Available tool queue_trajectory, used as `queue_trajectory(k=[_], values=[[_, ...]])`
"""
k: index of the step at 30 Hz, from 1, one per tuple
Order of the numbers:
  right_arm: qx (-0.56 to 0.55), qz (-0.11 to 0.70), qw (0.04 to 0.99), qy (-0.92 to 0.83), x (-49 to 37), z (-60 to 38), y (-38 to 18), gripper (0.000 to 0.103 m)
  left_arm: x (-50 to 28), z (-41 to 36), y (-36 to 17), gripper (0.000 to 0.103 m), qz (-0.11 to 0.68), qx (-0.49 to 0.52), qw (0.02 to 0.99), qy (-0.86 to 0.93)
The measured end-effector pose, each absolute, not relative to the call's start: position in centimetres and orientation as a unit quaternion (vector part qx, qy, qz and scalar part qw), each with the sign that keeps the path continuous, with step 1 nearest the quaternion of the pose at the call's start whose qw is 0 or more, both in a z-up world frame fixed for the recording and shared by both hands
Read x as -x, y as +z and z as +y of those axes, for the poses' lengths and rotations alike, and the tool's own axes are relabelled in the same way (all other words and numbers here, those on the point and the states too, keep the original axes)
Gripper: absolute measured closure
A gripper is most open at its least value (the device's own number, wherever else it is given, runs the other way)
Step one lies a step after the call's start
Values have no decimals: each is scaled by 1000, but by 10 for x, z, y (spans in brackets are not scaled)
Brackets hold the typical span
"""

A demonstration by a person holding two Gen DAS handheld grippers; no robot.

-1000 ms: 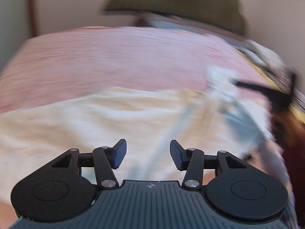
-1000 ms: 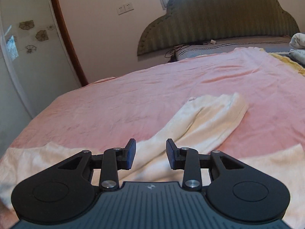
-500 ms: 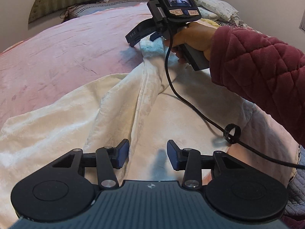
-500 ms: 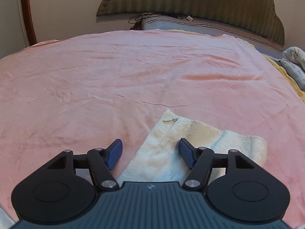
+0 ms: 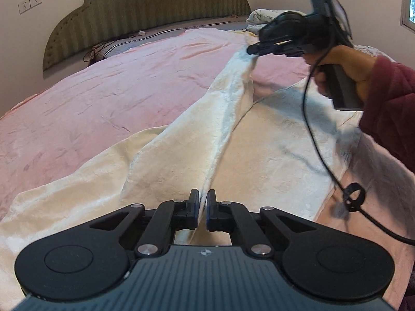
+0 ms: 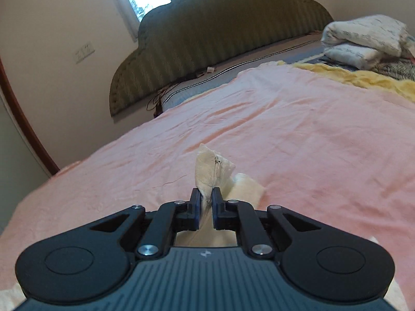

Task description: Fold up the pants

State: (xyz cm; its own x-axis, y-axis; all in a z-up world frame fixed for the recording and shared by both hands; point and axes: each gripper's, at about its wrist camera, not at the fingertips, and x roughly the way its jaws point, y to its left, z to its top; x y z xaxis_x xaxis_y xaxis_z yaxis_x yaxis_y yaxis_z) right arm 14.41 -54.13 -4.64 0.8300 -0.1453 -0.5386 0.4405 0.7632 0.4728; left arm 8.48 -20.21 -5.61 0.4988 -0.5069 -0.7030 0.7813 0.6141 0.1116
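Observation:
Cream pants (image 5: pixel 181 171) lie spread on the pink bedsheet (image 5: pixel 103 90). My left gripper (image 5: pixel 203 204) sits low over them, shut on a raised fold of the fabric. From there a ridge of cloth runs up to my right gripper (image 5: pixel 253 49), held by a hand (image 5: pixel 345 70) in a maroon sleeve. In the right wrist view the right gripper (image 6: pixel 206 202) is shut on a corner of the pants (image 6: pixel 207 168) that carries a small zipper pull. That corner stands up above the sheet (image 6: pixel 311 142).
A green padded headboard (image 5: pixel 145 7) stands at the far end of the bed. Folded white bedding (image 6: pixel 363 39) and a yellow blanket (image 6: pixel 363 77) lie at the far right. The right gripper's black cable (image 5: pixel 319 150) hangs over the pants.
Both grippers were open and have closed on the pants. The right gripper has lifted its end of the cloth off the bed, pulling a ridge taut toward the left gripper.

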Motion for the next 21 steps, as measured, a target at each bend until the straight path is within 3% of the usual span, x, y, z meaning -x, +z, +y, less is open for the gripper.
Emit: queue_trajectory(k=[5,8,15,17,18,21], values=[[-360,271,878,-160,-110,-567,-73,93,-91,-213,-67,100,338,-219,837,-370],[-405,268,861,-150,-111,-577,-90,92,-93,-220,-68,85,338,-222,837,-369],[-543,213,800,-142,-116,-600,-127,85,-82,-228,-70,79,321,-236,844,-358],[-574,189,787,-126,-112,-606,-134,85,-82,-230,-71,79,320,-239,846,-353],[-573,186,789,-122,-112,-607,-135,85,-82,-231,-71,90,323,-240,846,-350],[-564,183,796,-122,-109,-607,-131,95,-83,-229,-69,99,327,-230,853,-336]])
